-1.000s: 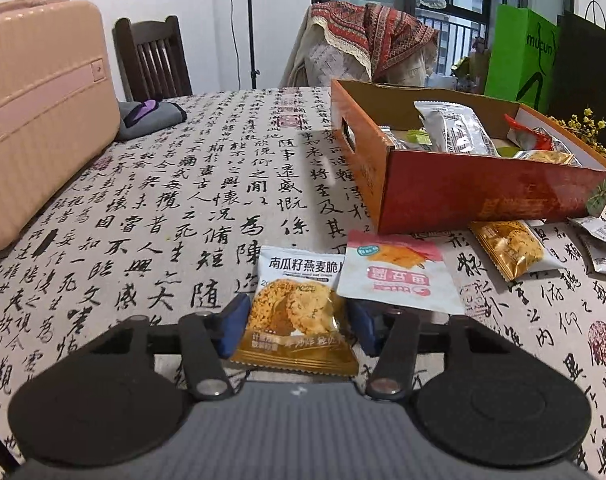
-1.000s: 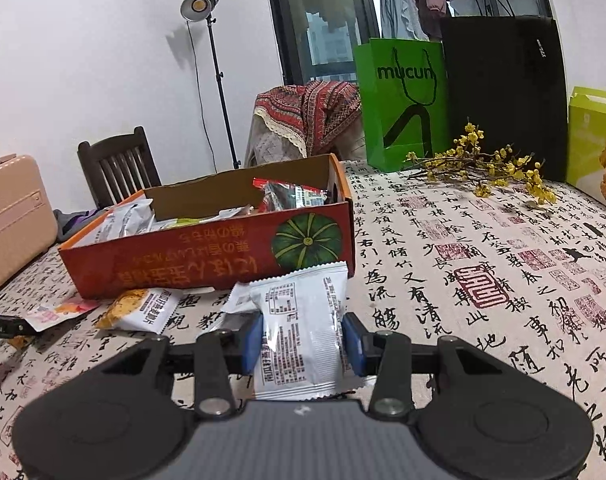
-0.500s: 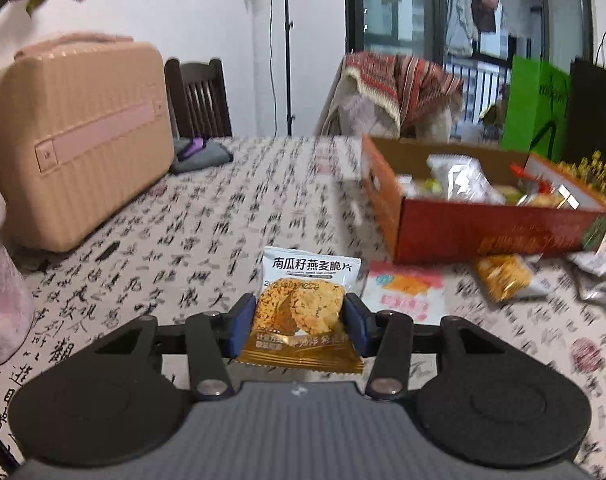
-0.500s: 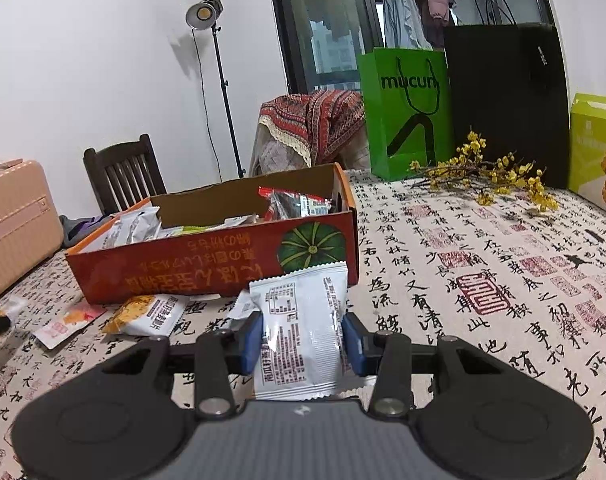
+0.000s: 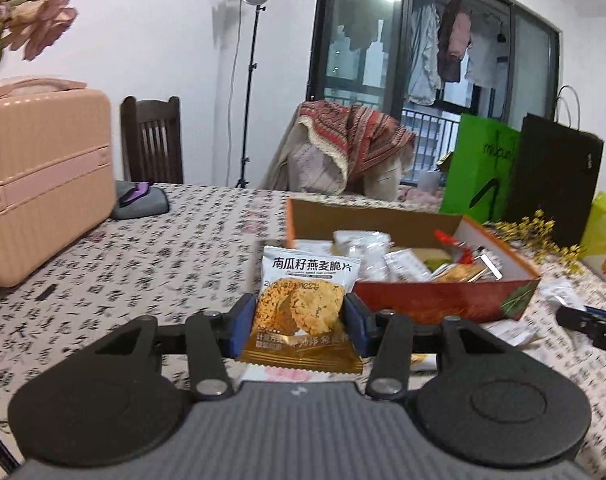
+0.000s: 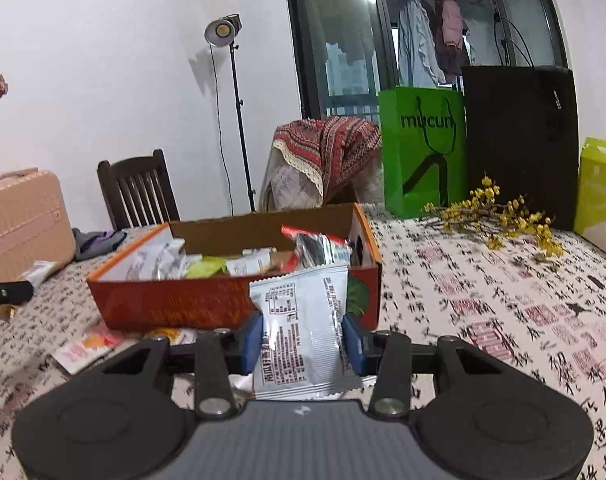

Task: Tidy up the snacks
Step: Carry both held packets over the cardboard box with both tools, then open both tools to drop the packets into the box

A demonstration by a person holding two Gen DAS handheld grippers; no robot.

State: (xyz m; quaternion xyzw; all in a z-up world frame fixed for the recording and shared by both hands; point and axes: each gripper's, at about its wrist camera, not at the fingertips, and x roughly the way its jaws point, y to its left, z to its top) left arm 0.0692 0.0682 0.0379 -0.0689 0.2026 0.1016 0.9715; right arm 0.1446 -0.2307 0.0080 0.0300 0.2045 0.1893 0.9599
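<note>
a: how does the left tool (image 5: 301, 322) sit?

b: it points forward and a little downward over the surface (image 5: 143, 256). its blue pads (image 5: 243, 324) are clamped on the sides of a gold-and-white oat crisp packet (image 5: 303, 304), which stands upright between them, printed face to the camera, clear of the cloth. the jaws have just been closing, and the packet is between them.

a: and the right tool (image 6: 305, 344)?

b: much the same tilt, aimed at the long side of the orange snack box (image 6: 223, 304). it pinches a silver-white packet (image 6: 303, 320) by its edges, back label toward the lens, top end up, in front of the box wall.

a: where is the box from the left side?

b: ahead and to the right of the left tool, the orange snack box (image 5: 443, 300) sits open on the surface with several wrapped snacks inside. the oat crisp packet is near its left corner, not over the opening.

a: anything loose on the surface?

b: a pink-and-orange packet (image 6: 87, 346) lies flat in front of the box, left of the right tool. in the left view a black tool tip (image 5: 587, 326) shows at the right edge; i take it for the right tool.

a: any hand visible?

b: no, only the tools.
</note>
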